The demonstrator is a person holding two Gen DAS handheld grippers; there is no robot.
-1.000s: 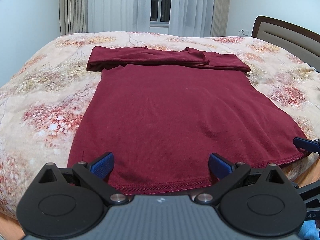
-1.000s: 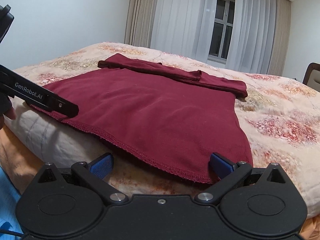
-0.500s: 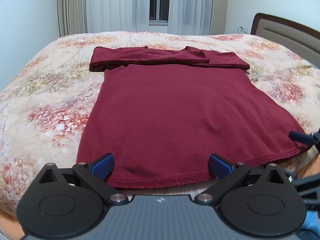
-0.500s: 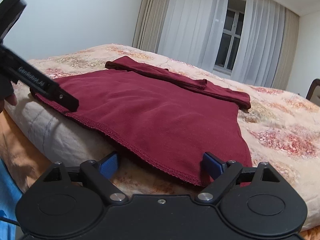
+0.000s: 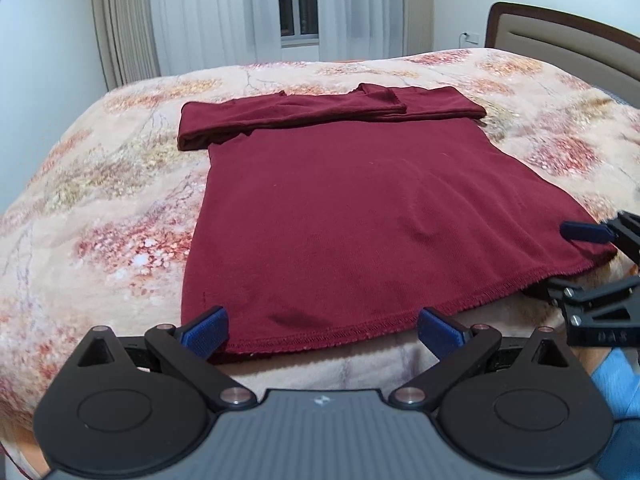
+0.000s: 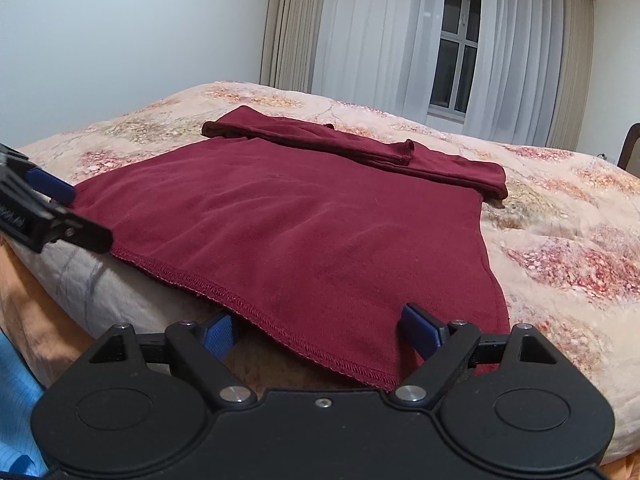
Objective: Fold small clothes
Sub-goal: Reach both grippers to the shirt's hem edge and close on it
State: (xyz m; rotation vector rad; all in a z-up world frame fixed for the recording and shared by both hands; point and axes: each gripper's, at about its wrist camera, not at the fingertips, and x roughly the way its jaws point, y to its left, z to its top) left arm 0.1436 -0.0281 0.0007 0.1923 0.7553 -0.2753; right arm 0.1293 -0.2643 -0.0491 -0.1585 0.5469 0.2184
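A bedroom with pale walls and a curtained window [image 5: 298,8] holds a bed [image 5: 100,208] covered by a flowered beige and pink blanket; a padded headboard [image 5: 560,44] shows at the right in the left wrist view. A dark red shirt [image 5: 360,220] lies flat on the blanket, its hem toward the near edge of the bed and its sleeves folded across the far end in a band [image 5: 320,114]; the cloth is mostly smooth, with shallow ripples.

The left gripper [image 5: 322,330] sits at the near left corner of the hem; its jaws stand wide apart, the hem edge lies between the blue pads [image 5: 206,330], and nothing is pinched. The right gripper [image 6: 318,332] sits at the near right corner of the hem [image 6: 320,344]; its jaws have just been closing a little, yet they are still spread wide with the hem corner between them and the pads not pressing on it; one pad appears to sit under the edge and the other over the cloth. Each gripper shows at the edge of the other's view; blue fabric [image 6: 16,400] shows at the lower left of the right wrist view.
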